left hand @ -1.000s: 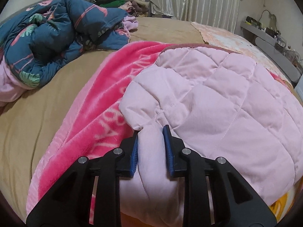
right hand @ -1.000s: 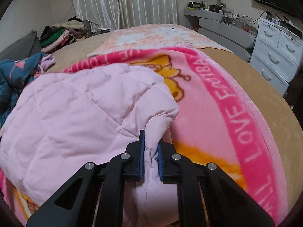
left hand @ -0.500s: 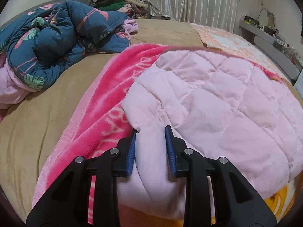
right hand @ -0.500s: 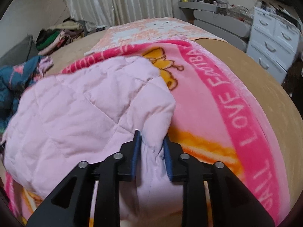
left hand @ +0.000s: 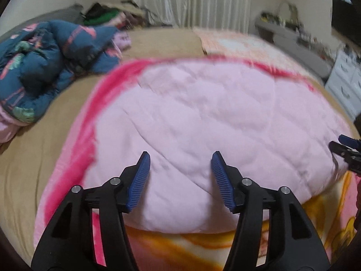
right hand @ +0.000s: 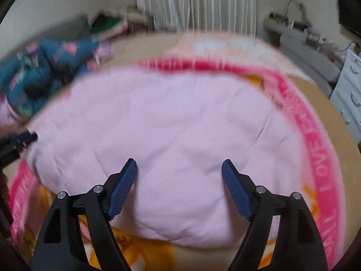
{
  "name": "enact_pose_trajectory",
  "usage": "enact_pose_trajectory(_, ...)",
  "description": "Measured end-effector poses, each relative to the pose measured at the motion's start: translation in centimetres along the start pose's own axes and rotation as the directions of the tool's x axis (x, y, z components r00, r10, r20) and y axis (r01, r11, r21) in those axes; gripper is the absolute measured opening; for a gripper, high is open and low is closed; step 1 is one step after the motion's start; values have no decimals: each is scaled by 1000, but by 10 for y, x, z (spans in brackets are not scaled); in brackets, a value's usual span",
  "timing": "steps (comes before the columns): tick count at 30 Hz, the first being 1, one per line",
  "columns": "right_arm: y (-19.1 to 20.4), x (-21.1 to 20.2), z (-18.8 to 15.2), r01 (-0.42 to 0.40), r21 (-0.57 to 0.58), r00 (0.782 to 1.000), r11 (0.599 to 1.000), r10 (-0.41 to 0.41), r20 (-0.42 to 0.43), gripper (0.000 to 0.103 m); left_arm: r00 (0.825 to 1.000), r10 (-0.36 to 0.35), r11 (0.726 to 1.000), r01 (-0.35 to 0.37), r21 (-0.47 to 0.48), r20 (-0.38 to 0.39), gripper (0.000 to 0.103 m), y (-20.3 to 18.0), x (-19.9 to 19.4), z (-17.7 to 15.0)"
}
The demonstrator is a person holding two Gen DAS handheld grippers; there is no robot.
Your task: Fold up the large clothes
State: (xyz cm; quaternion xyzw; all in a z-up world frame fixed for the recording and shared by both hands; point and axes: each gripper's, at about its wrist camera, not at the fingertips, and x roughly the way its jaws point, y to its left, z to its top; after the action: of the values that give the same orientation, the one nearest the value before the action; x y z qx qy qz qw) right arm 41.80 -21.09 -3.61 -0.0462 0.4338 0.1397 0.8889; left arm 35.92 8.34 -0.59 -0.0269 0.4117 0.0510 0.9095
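Left gripper [left hand: 180,155] and right gripper [right hand: 179,163], both angled downward; jaws just opened wide, nothing pressed between the fingers.

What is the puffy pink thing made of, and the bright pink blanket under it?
The puffy pink garment looks like soft matte cloth with padding inside: stitched lines cross it and it bulges between them. The blanket looks like fuzzy plush fleece, with a printed border of letters. Blur hides finer detail.

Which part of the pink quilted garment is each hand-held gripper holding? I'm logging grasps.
Neither. Left hand-held gripper and right hand-held gripper have just opened; pink quilted garment lies free.
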Motion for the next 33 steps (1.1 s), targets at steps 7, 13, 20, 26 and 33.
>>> enact_pose_trajectory(7, -7, -2, -2, -17, 59, 999, 998, 19, -32, 91, 999, -37, 998, 36, -43, -4, 61, 4, -4, -8)
enact_pose_trajectory(13, -15, -54, -15, -77, 136, 993, 988, 65, 94, 98, 998, -45, 998, 48, -48, 50, 84, 0, -35, -16)
enact_pose_trajectory(20, -30, -97, -37, -118, 189, 981, 975, 85, 172, 99, 996, -47, 998, 50, -40, 71, 94, -3, -62, -35)
enact_pose_trajectory(26, -40, -103, -60, -120, 241, 981, 963, 78, 179, 99, 998, -29, 997, 33, -75, 55, 94, 7, -68, -53)
enact_pose_trajectory(33, -47, -91, -81, -27, 268, 989, 963, -14, 150, 99, 1000, -1, 995, 3, -101, 23, 94, 20, -64, -69)
